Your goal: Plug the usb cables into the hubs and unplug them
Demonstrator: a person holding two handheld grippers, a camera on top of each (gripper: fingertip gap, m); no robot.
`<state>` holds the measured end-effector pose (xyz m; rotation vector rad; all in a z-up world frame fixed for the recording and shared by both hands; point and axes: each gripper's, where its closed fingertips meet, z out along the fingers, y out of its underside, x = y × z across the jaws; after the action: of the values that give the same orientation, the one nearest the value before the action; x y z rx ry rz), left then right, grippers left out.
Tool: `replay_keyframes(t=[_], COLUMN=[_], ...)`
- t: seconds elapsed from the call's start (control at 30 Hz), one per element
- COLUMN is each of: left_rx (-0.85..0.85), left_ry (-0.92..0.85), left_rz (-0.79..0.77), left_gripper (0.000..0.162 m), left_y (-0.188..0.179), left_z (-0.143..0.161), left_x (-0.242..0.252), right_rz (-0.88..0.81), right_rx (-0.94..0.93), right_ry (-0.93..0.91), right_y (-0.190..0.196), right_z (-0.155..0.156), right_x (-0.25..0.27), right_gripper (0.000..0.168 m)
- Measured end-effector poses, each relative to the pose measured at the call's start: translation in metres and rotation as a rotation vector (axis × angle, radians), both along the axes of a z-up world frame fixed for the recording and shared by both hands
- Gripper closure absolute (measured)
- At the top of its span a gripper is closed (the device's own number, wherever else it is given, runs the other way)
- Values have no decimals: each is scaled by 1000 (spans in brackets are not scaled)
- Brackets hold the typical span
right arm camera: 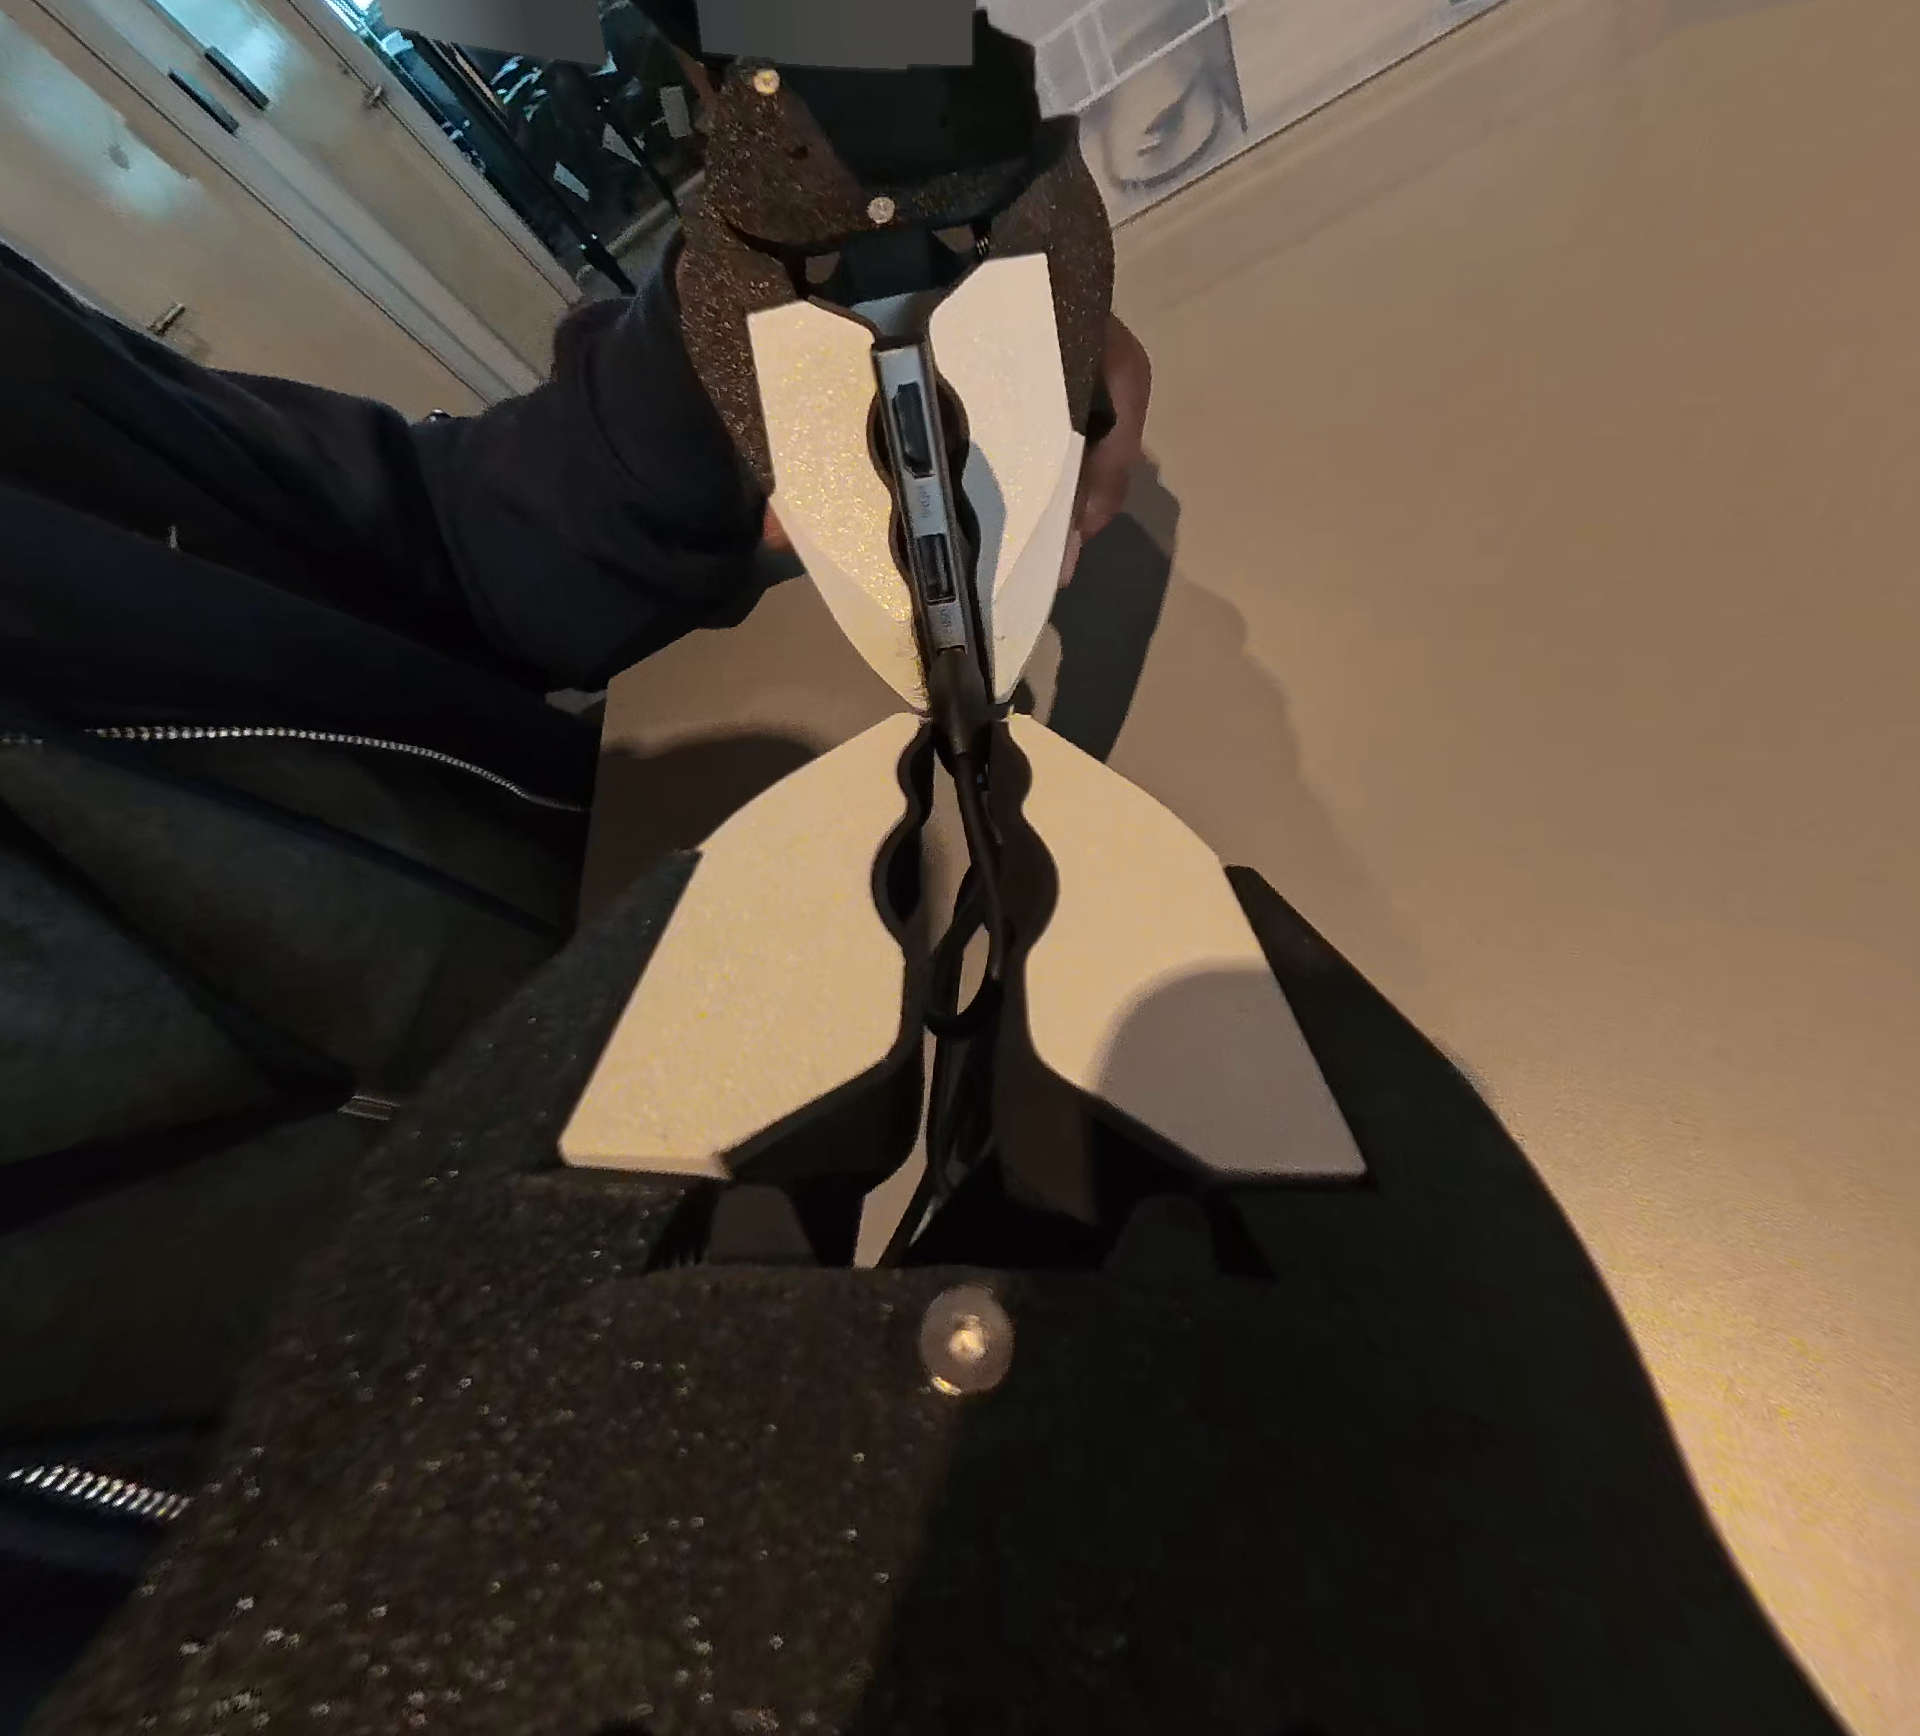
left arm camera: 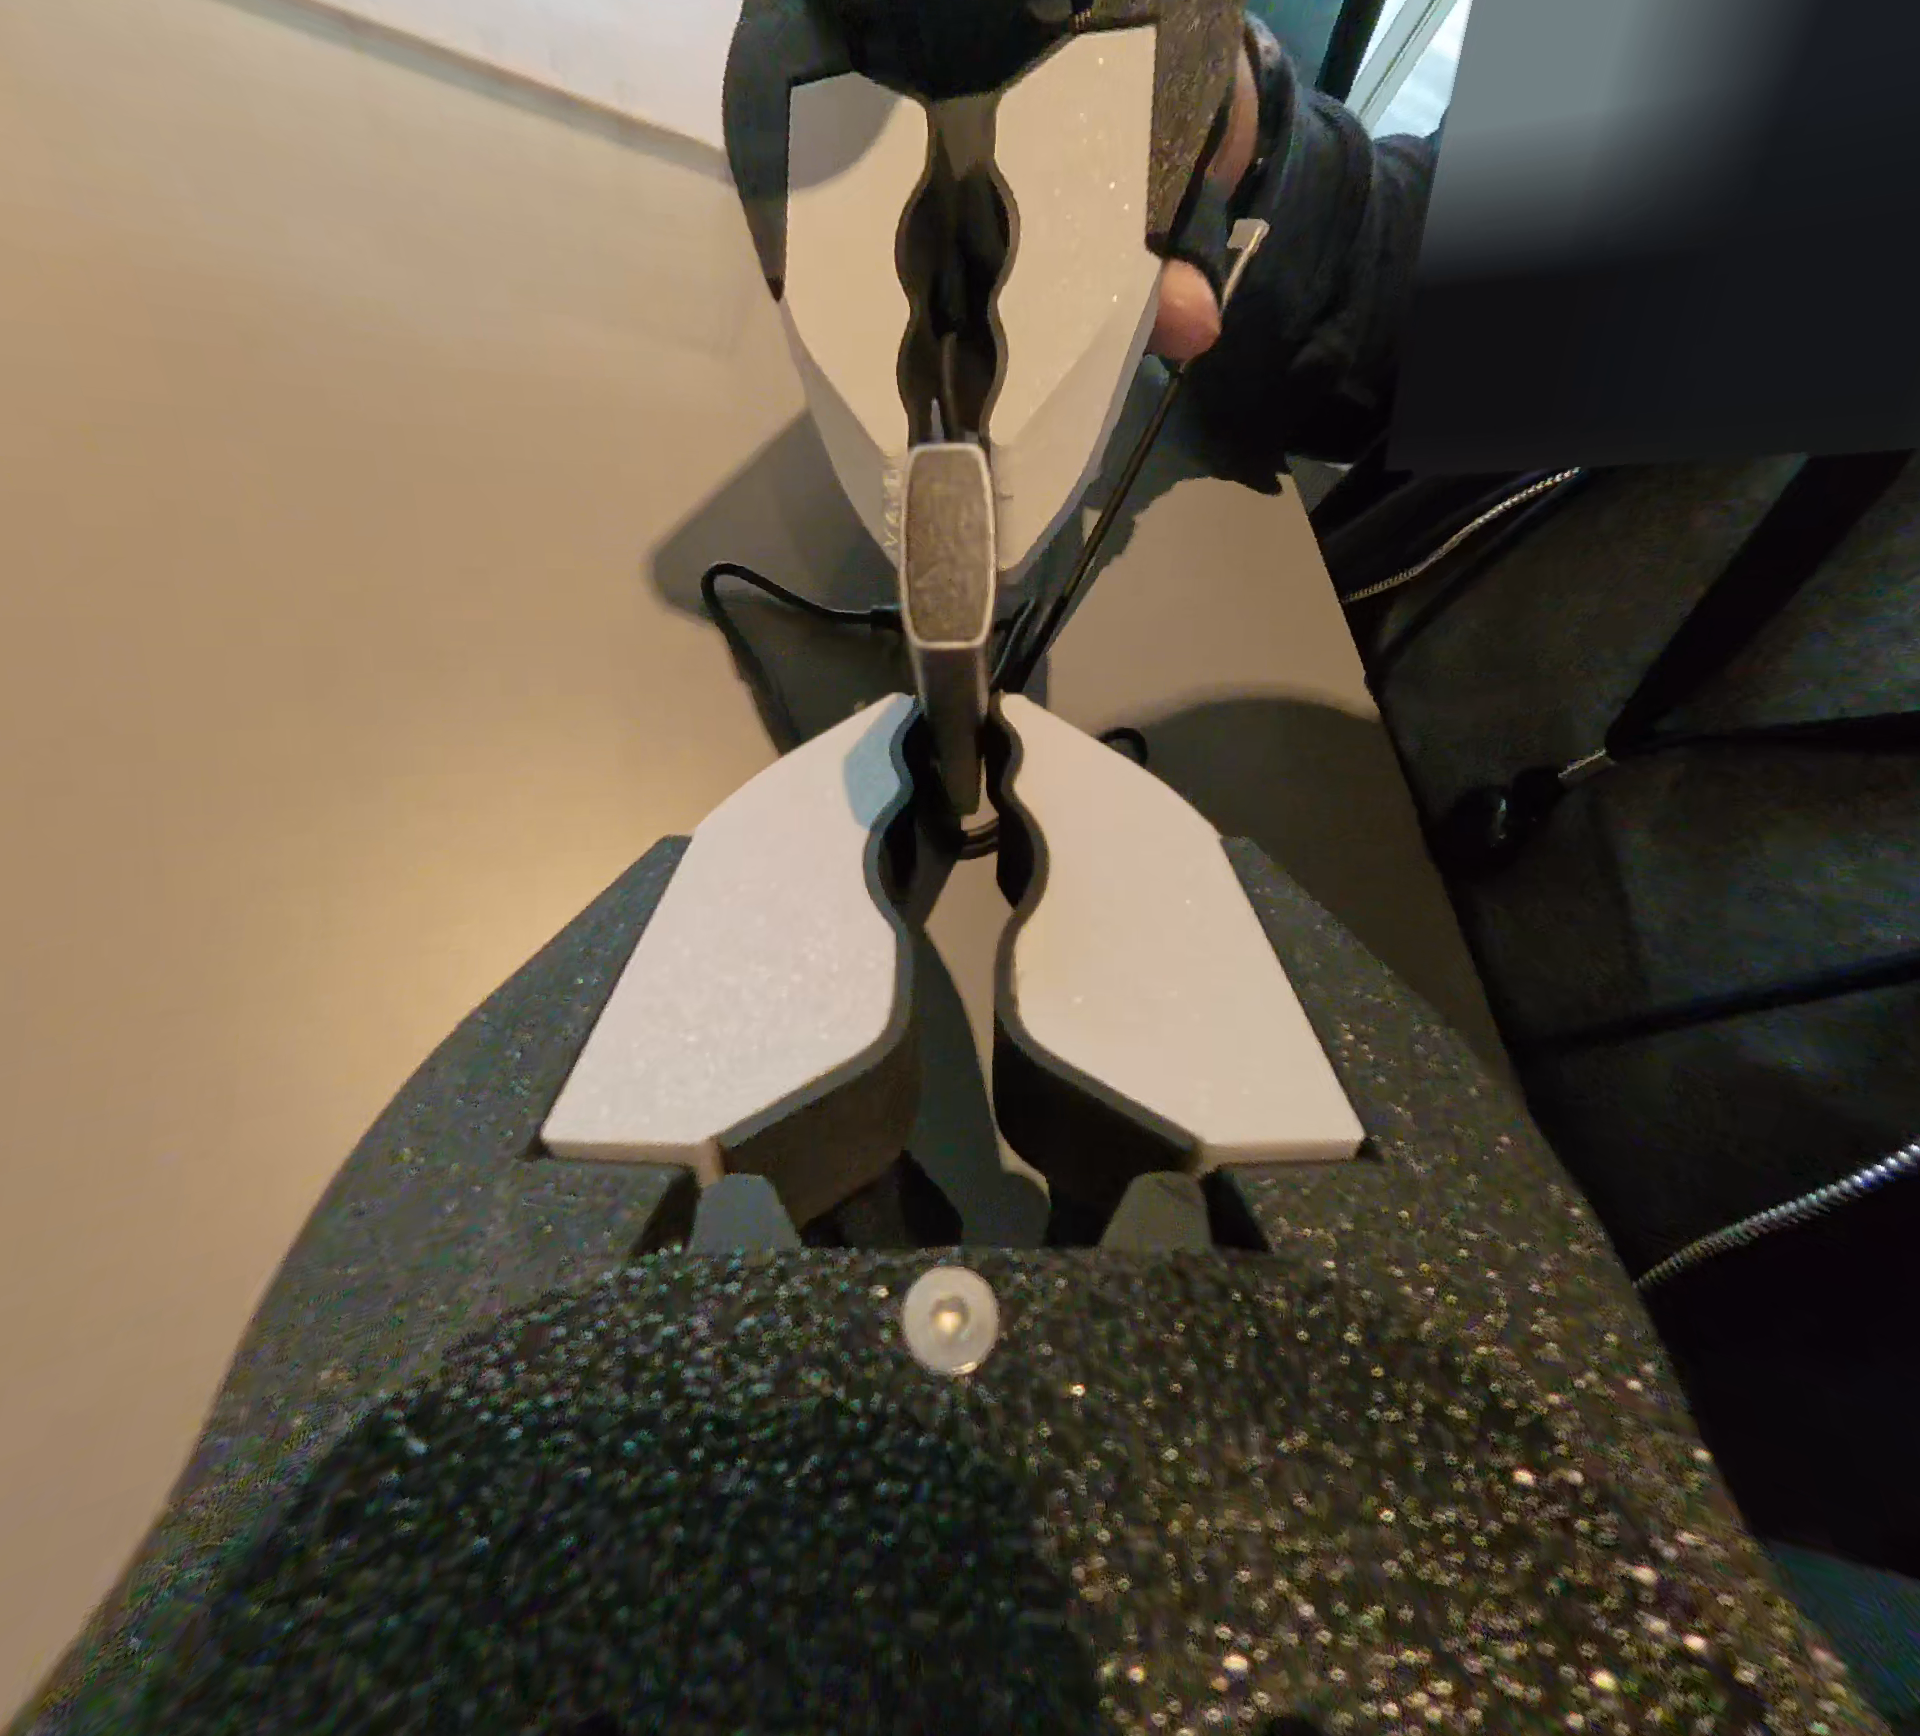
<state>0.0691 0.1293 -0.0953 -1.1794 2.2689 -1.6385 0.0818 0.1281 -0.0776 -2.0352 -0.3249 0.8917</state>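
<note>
Left tool (left arm camera: 954, 756) clamps the slim grey metal hub (left arm camera: 945, 564); right tool (right arm camera: 961, 730) pinches the black cable's plug (right arm camera: 958, 699) at its far port. Hold the hub rigid, move straight along the port axis.

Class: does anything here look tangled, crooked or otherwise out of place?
Only the black cable: it twists into a loop between the right gripper's fingers instead of running straight. The hub in the left gripper looks undamaged.
</note>
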Motion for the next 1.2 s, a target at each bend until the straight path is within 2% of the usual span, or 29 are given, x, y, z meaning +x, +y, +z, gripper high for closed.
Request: replay_keyframes(t=[0.4, 0.67, 0.87, 1.2], left_rx=[161, 263, 349, 354], left_ry=[-43, 68, 92, 92], left_rz=[12, 30, 0, 38], left_gripper=[153, 153, 153, 153], left_y=[-8, -11, -14, -9], left_z=[-5, -10, -11, -12], left_x=[6, 6, 4, 6], right_rz=[29, 59, 112, 150], right_rx=[-25, -53, -86, -126], right_ry=[-79, -143, -257, -355], right_y=[-9, -11, -16, -11], right_z=[-4, -6, -8, -9], right_x=[4, 3, 1, 2], right_gripper=[159, 159, 158, 158])
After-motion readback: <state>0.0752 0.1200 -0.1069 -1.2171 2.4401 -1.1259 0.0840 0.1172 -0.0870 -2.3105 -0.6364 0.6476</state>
